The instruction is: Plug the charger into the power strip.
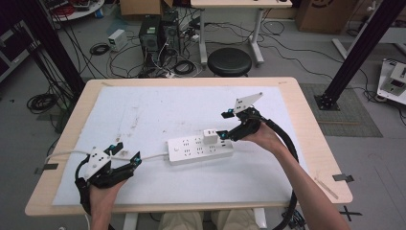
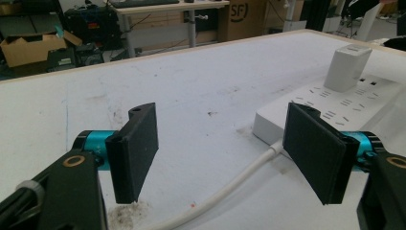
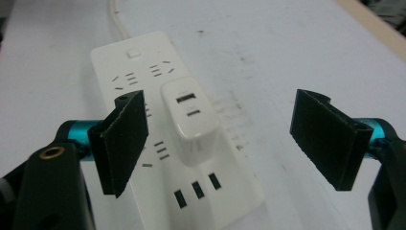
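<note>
Power strip (image 1: 201, 149) lies flat at table centre on white mat (image 1: 143, 110), long side running left-right. White charger (image 1: 209, 136) plugged upright into strip, right of middle. Cord (image 1: 148, 156) leaves strip's left end, runs left toward table edge. Right gripper (image 1: 224, 124) at strip's right end, jaws spread wide, near jaw just beside charger; grip not closed on it. Left gripper (image 1: 125, 153) at near left, jaws apart, astride cord. Wooden table (image 1: 313, 143) rim bare. Black stool (image 1: 230, 61) beyond far edge.
</note>
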Available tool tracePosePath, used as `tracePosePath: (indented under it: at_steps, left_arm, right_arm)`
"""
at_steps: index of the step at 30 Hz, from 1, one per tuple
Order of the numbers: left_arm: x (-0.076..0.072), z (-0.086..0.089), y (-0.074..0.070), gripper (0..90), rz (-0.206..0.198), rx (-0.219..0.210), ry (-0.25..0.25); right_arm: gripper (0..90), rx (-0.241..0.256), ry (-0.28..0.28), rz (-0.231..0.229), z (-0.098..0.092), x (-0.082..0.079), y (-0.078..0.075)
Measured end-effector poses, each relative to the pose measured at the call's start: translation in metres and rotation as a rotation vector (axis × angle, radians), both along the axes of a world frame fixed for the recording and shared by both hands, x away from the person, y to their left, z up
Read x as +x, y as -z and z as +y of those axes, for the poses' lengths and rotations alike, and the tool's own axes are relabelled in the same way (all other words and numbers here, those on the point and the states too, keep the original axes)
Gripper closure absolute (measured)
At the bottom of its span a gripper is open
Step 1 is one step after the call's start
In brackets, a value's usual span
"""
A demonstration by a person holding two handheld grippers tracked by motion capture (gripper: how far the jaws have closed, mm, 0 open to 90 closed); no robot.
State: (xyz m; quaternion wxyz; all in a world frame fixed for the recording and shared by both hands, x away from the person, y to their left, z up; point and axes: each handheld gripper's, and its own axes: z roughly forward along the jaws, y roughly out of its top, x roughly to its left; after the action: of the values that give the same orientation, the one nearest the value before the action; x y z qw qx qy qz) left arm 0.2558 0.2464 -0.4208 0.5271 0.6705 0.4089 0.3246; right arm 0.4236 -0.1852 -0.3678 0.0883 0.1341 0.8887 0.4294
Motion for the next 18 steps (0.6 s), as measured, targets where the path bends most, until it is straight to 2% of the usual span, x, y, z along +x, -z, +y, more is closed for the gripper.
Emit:
tracePosePath:
  at_steps: [2, 6, 9, 11, 14, 18]
  left_arm:
    - [0.002, -0.001, 0.0, 28.0, -0.001, 0.003, 0.004]
    - [0.005, -0.003, -0.001, 27.8, 0.003, 0.004, 0.009]
    - [0.005, -0.003, -0.001, 27.4, 0.002, 0.005, 0.01]
    - [0.005, -0.005, -0.002, 26.9, 0.002, 0.005, 0.011]
    - [0.006, -0.006, -0.002, 26.2, 0.001, 0.007, 0.012]
    - [0.006, -0.006, -0.002, 26.1, 0.002, 0.009, 0.01]
  right_arm:
    - [21.4, 0.026, 0.056, -0.014, -0.007, -0.005, 0.0]
    - [21.4, 0.078, 0.119, -0.025, -0.021, -0.017, 0.005]
    - [21.4, 0.086, 0.138, -0.024, -0.024, -0.02, 0.007]
    - [21.4, 0.127, 0.211, -0.046, -0.034, -0.033, 0.009]
    - [21.4, 0.151, 0.278, -0.06, -0.041, -0.045, 0.012]
    - [21.4, 0.211, 0.358, -0.08, -0.054, -0.06, 0.02]
